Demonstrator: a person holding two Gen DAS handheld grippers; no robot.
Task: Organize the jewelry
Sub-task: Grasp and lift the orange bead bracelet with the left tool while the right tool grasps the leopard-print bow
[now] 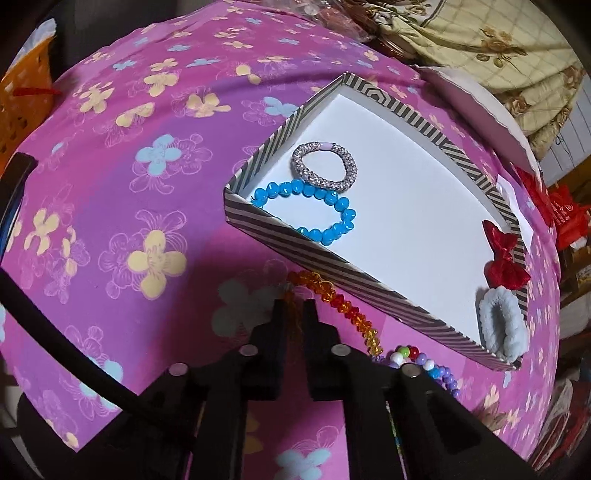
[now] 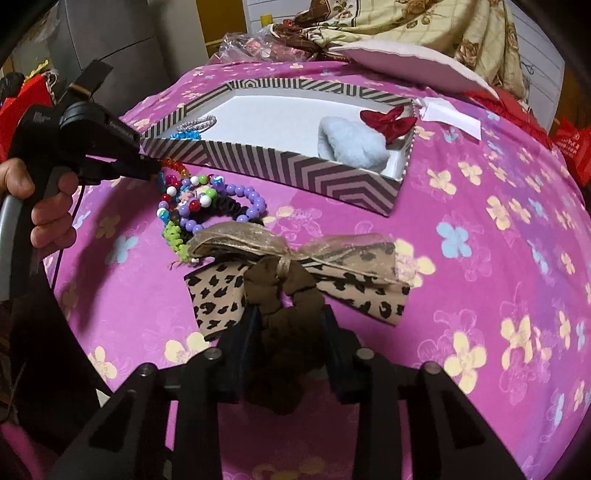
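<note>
A striped box (image 1: pixel 325 264) (image 2: pixel 306 173) with a white floor holds a blue bead bracelet (image 1: pixel 306 210), a silver ring-shaped band (image 1: pixel 325 168), a red bow (image 1: pixel 502 254) (image 2: pixel 388 120) and a pale fluffy scrunchie (image 1: pixel 502 325) (image 2: pixel 351 144). My left gripper (image 1: pixel 295 306) (image 2: pixel 155 168) is shut on an orange-red bead bracelet (image 1: pixel 332 299) just outside the box's near wall. My right gripper (image 2: pixel 288 321) is shut on the brown scrunchie of a leopard-print bow (image 2: pixel 295 273). Mixed bead bracelets (image 2: pixel 207 199) (image 1: pixel 424 362) lie beside the box.
Everything rests on a pink flowered cloth (image 1: pixel 147 184) (image 2: pixel 480 258). The box lid (image 2: pixel 406 62) (image 1: pixel 487 118) lies behind the box near a beige quilt (image 2: pixel 424 22). An orange basket (image 1: pixel 22 99) stands far left. Red bags (image 1: pixel 565 218) sit at the right.
</note>
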